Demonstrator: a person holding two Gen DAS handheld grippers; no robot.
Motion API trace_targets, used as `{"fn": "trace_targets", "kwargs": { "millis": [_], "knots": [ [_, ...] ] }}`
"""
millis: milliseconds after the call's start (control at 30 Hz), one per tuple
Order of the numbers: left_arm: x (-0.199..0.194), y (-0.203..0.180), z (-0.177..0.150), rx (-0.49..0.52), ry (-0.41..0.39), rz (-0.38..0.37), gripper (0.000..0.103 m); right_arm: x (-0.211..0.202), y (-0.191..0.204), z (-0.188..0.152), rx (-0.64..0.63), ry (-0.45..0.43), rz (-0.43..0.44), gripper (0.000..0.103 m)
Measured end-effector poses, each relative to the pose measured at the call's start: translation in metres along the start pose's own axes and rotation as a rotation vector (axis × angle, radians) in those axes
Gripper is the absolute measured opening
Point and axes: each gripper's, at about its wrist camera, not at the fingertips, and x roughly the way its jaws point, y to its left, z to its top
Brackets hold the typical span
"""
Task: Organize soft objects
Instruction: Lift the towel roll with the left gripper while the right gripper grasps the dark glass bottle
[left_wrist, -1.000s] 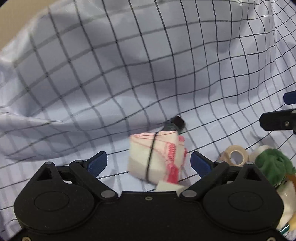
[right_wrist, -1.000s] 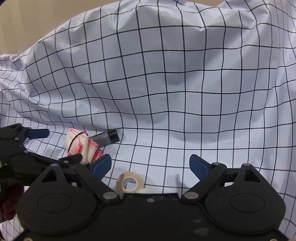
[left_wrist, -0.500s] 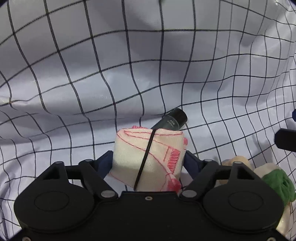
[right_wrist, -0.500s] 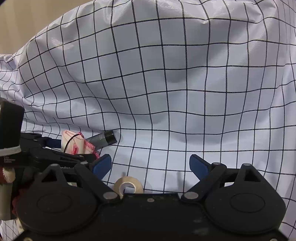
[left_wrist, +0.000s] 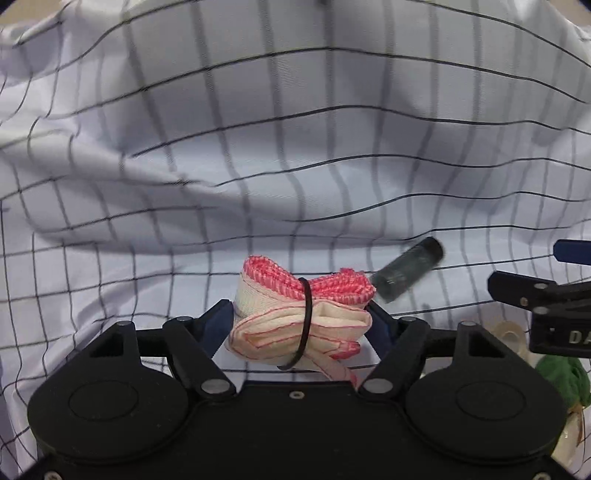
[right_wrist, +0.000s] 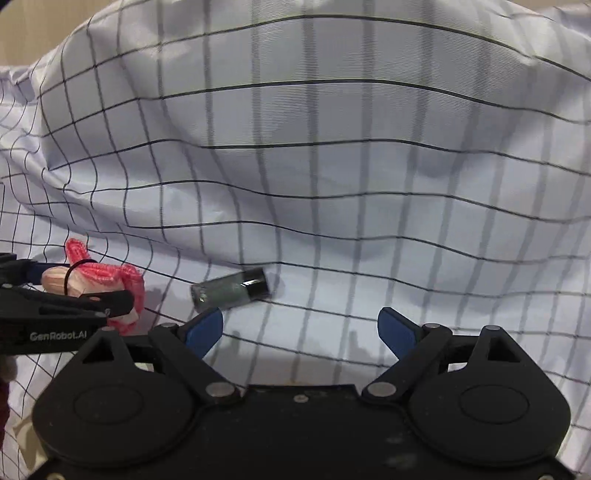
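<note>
Since a second ago the left gripper (left_wrist: 301, 325) has closed its jaws on the folded cream-and-pink cloth bundle (left_wrist: 301, 314), which it now pinches clear of the checked sheet (left_wrist: 258, 147). The right gripper (right_wrist: 301, 328) has slid toward the dark cylinder (right_wrist: 232, 291), now at its eleven o'clock, jaws spread and empty. A green soft item (left_wrist: 565, 380) lies at the left gripper's four o'clock.

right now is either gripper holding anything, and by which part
The left gripper holds the folded pink-and-cream cloth, jaws just closed on its two ends, either side of the black band. The right gripper holds nothing.
</note>
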Motion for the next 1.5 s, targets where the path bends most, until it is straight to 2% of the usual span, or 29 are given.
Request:
{"fn": "trace_targets", "kwargs": {
  "millis": [200, 367, 533, 700, 833, 867, 900, 1167, 1267, 1500],
  "knots": [
    [0.020, 0.023, -0.002, -0.076, 0.046, 0.000, 0.070, 0.023, 0.028, 0.013, -0.060, 0.013, 0.011, 0.091],
    [0.026, 0.026, -0.001, -0.103, 0.045, 0.011, 0.073, 0.044, 0.037, 0.016, -0.064, 0.054, 0.033, 0.091],
    [0.022, 0.041, -0.003, -0.139, 0.032, -0.025, 0.078, 0.060, 0.047, 0.014, -0.089, 0.075, 0.029, 0.091],
    [0.024, 0.047, -0.004, -0.148, 0.028, -0.051, 0.078, 0.070, 0.057, 0.016, -0.139, 0.070, 0.007, 0.091],
    [0.023, 0.044, -0.004, -0.143, 0.023, -0.054, 0.082, 0.081, 0.060, 0.018, -0.161, 0.083, 0.008, 0.088],
    [0.024, 0.044, -0.005, -0.142, 0.023, -0.053, 0.083, 0.083, 0.059, 0.018, -0.161, 0.089, 0.011, 0.082],
    [0.025, 0.043, -0.005, -0.141, 0.022, -0.052, 0.083, 0.086, 0.059, 0.017, -0.161, 0.098, 0.028, 0.068],
    [0.035, 0.032, -0.006, -0.084, 0.005, -0.031, 0.084, 0.088, 0.047, 0.015, -0.127, 0.094, 0.053, 0.068],
    [0.040, 0.026, -0.006, -0.050, 0.013, -0.022, 0.090, 0.079, 0.035, 0.016, -0.084, 0.095, 0.056, 0.068],
    [0.040, 0.020, -0.010, -0.001, 0.017, 0.010, 0.090, 0.066, 0.021, 0.016, -0.070, 0.072, 0.061, 0.068]
  ]
}}
